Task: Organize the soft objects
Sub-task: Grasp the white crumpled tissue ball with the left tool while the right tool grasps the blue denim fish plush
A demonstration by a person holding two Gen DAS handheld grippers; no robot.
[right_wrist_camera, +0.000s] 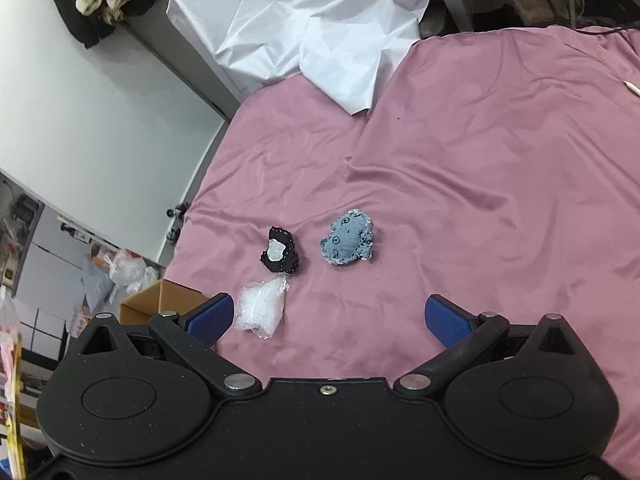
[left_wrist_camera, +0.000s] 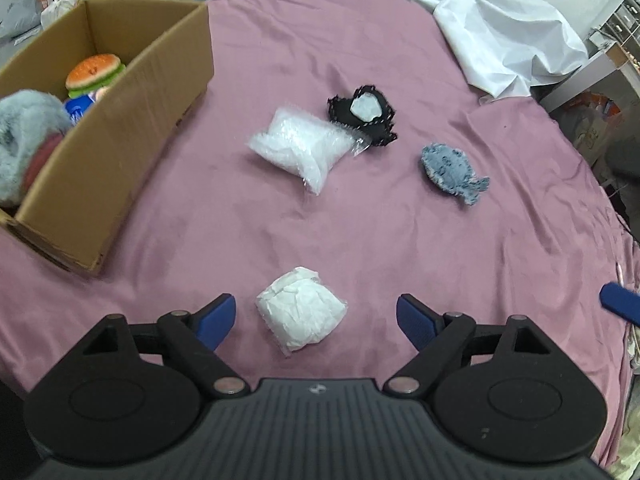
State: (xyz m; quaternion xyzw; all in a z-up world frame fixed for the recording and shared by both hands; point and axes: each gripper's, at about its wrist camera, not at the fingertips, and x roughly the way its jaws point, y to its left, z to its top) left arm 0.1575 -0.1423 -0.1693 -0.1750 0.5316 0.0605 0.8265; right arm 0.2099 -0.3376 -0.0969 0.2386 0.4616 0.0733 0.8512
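My left gripper (left_wrist_camera: 316,320) is open, its blue fingers on either side of a white crumpled soft bundle (left_wrist_camera: 301,314) on the pink sheet. Farther off lie a clear plastic bag of white stuffing (left_wrist_camera: 298,146), a black soft toy with a white patch (left_wrist_camera: 366,114) and a blue-grey fish plush (left_wrist_camera: 452,170). A cardboard box (left_wrist_camera: 100,168) at the left holds a burger toy (left_wrist_camera: 94,74) and a grey plush (left_wrist_camera: 24,136). My right gripper (right_wrist_camera: 330,320) is open and empty above the sheet, with the bag (right_wrist_camera: 262,306), black toy (right_wrist_camera: 280,254) and fish plush (right_wrist_camera: 350,242) ahead of it.
A white crumpled sheet (left_wrist_camera: 500,20) lies at the bed's far right; it also shows in the right wrist view (right_wrist_camera: 312,28). The pink sheet (right_wrist_camera: 500,180) covers the bed. A blue finger of the other gripper (left_wrist_camera: 620,306) shows at the right edge. Clutter stands on the floor beyond the bed.
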